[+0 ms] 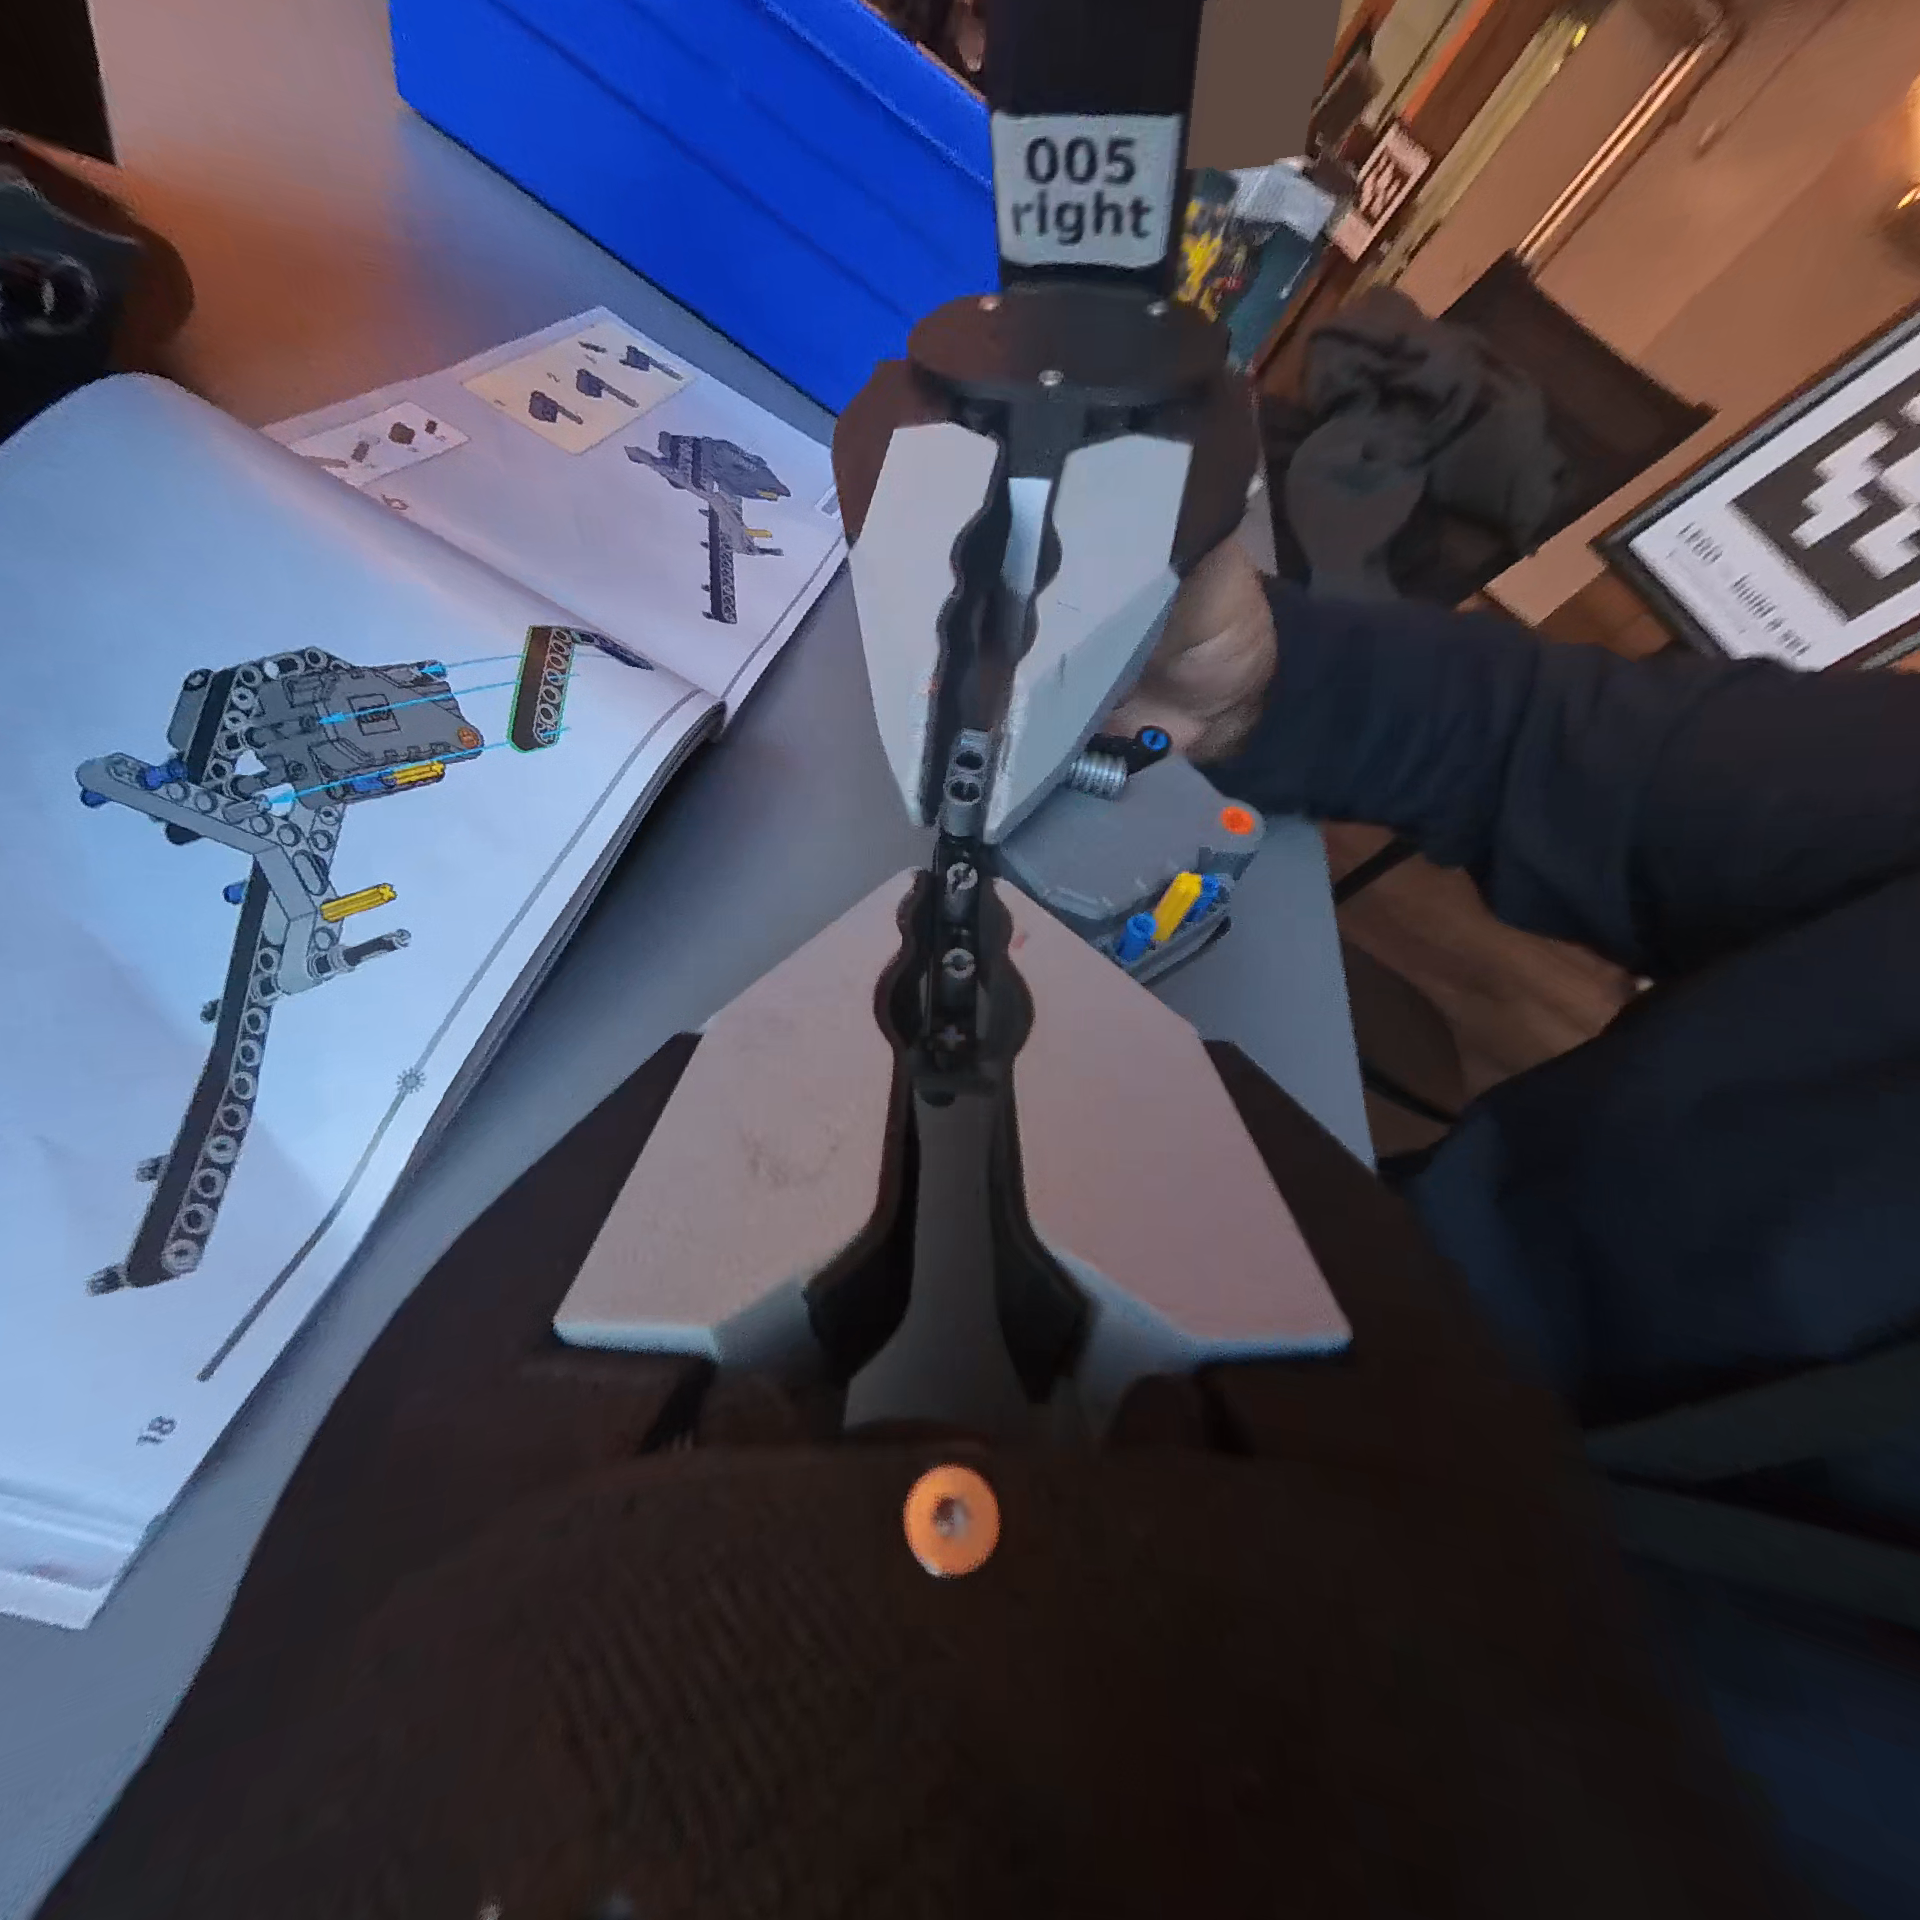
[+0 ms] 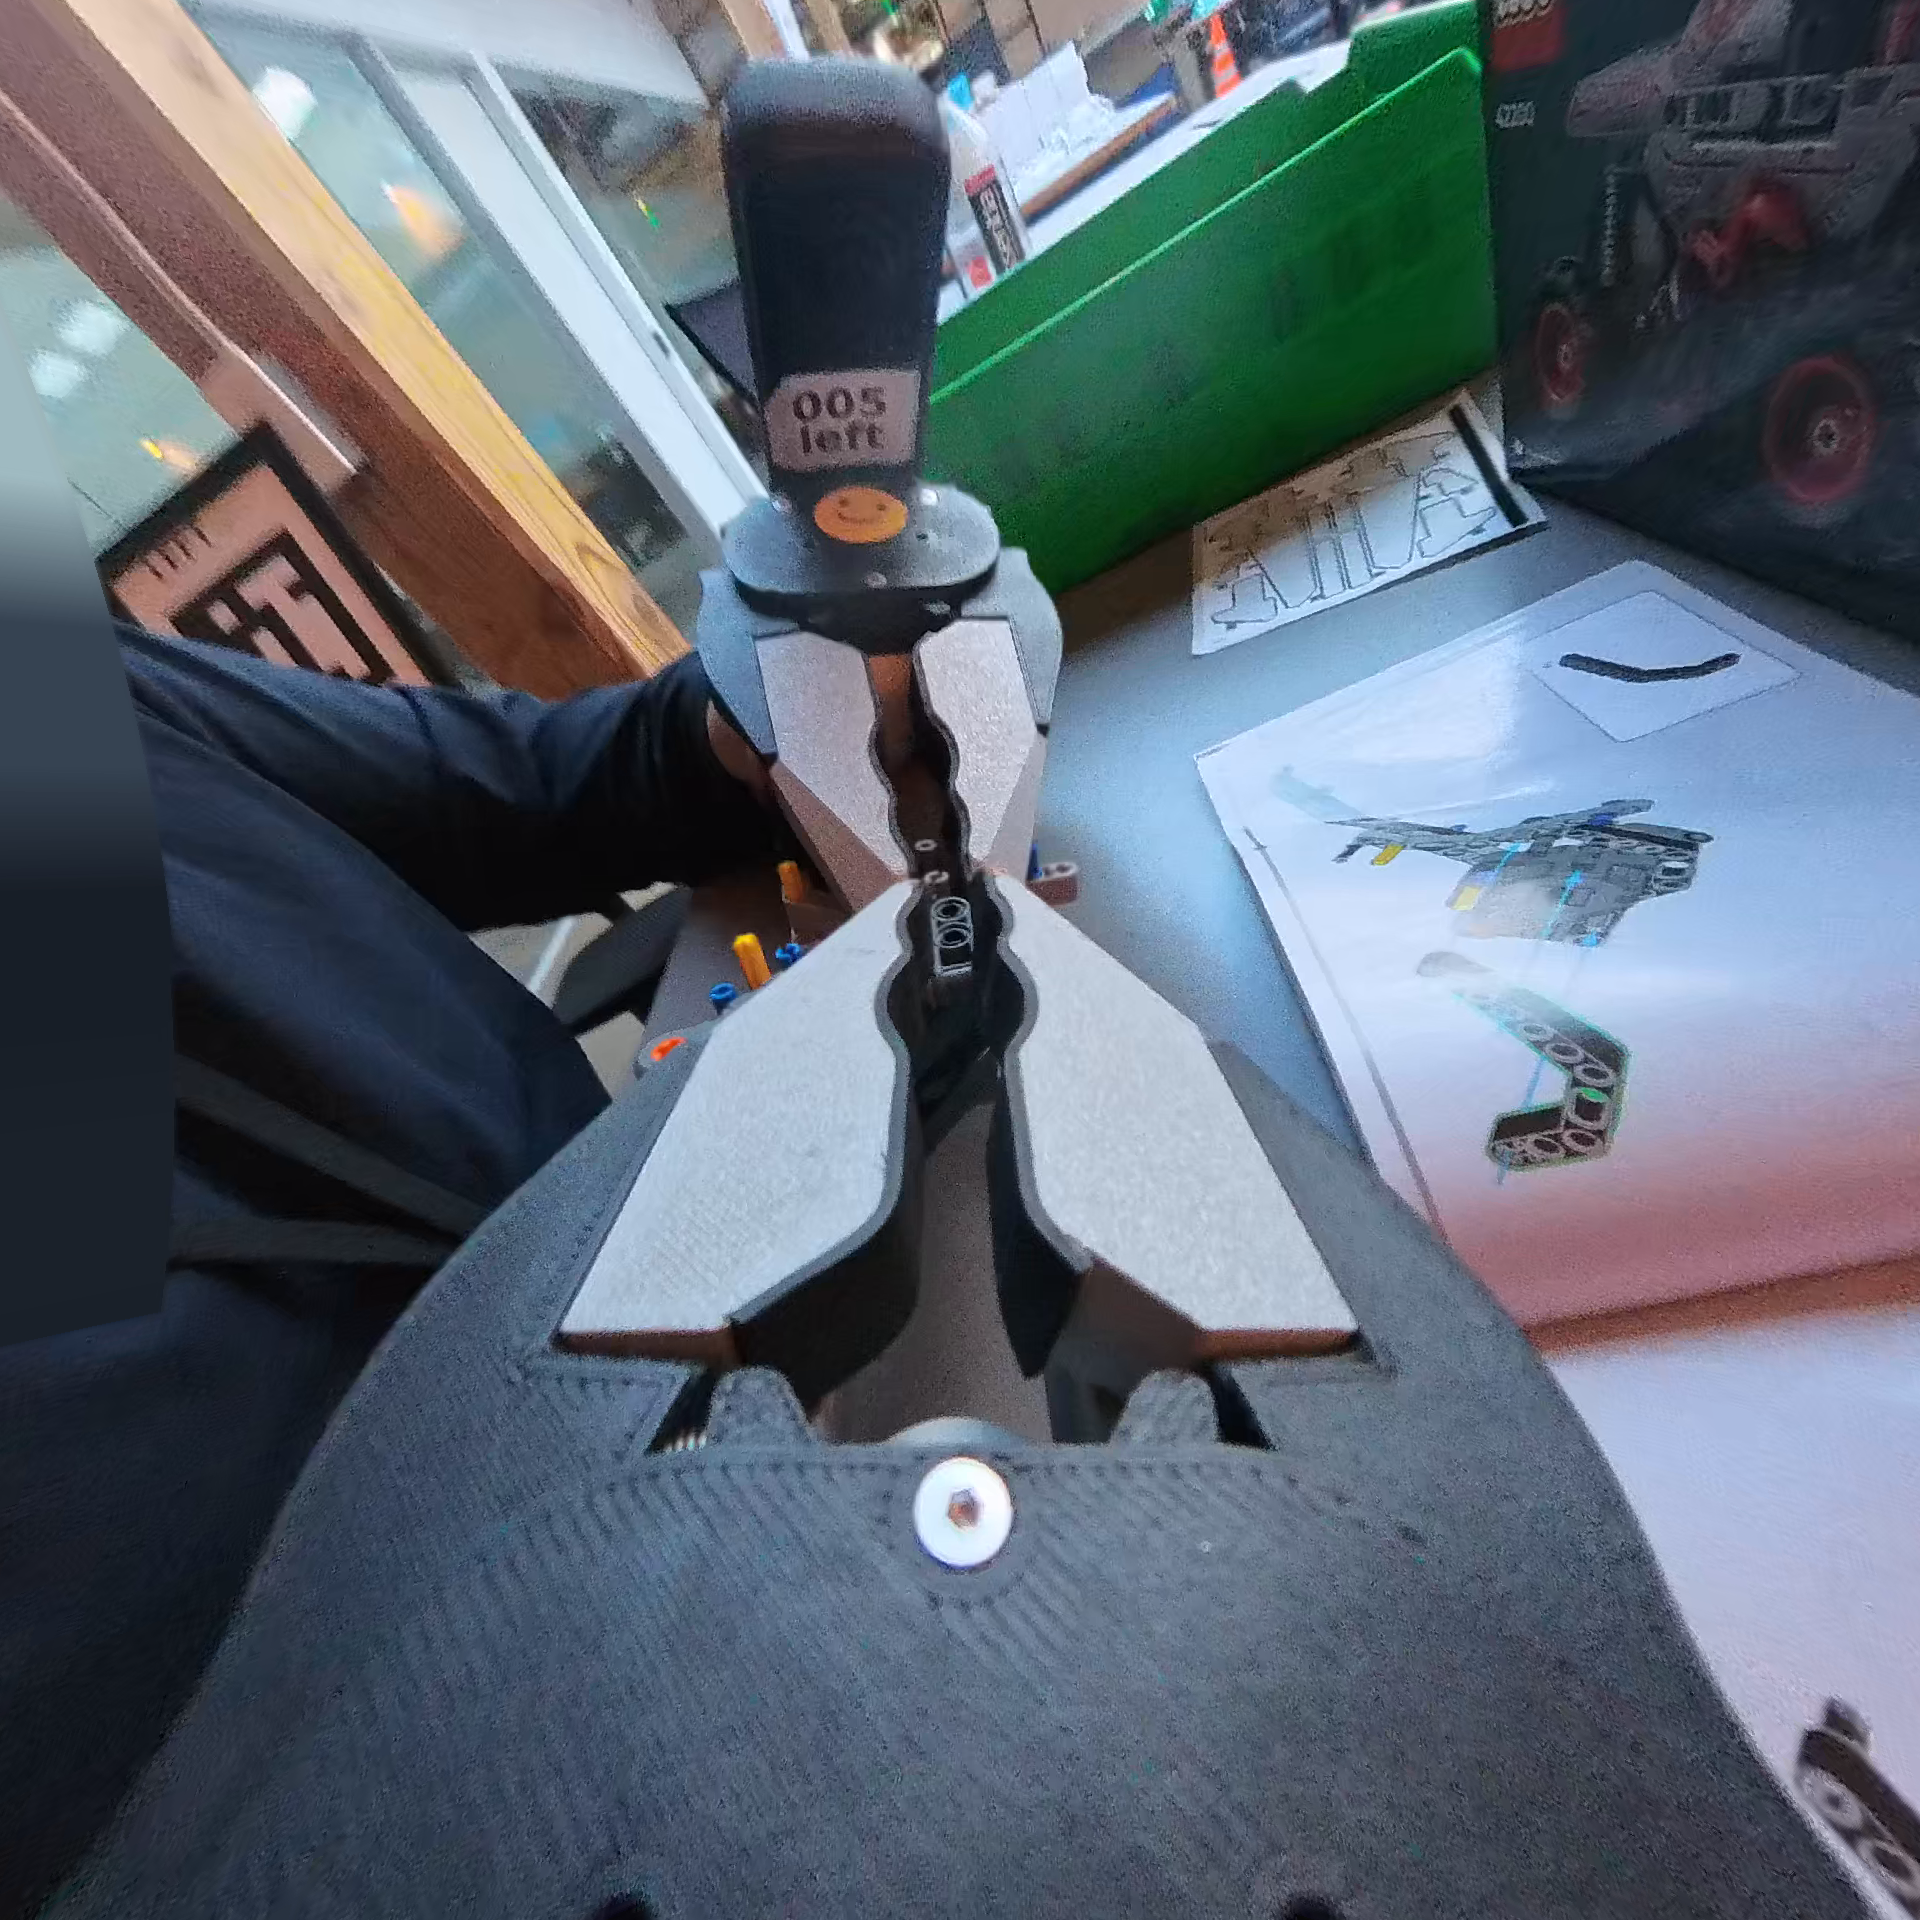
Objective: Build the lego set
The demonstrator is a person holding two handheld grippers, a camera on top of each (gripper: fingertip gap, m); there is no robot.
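My left gripper [image 1: 954, 885] is shut on a black holed Lego beam [image 1: 956, 966] that runs along its fingers. My right gripper [image 1: 962, 819] faces it tip to tip from above and is shut on a short grey holed piece [image 1: 968, 777], in line with the beam. In the right wrist view my right gripper [image 2: 951, 891] holds that piece [image 2: 951, 935], and the left gripper [image 2: 933, 868] meets it from the far side. A grey Lego assembly [image 1: 1132, 862] with yellow and blue pins sits just behind the tips. The fingers hide whether it joins the beam.
The open instruction booklet [image 1: 312, 831] lies on the grey table, also in the right wrist view [image 2: 1558, 935]. A blue bin [image 1: 707, 156], a green bin [image 2: 1195, 364], the Lego box [image 2: 1714, 260] and a sticker sheet [image 2: 1351, 530] stand behind. A person's dark sleeves [image 1: 1507, 748] are close. My two grippers' fingertips are within a few centimetres of each other.
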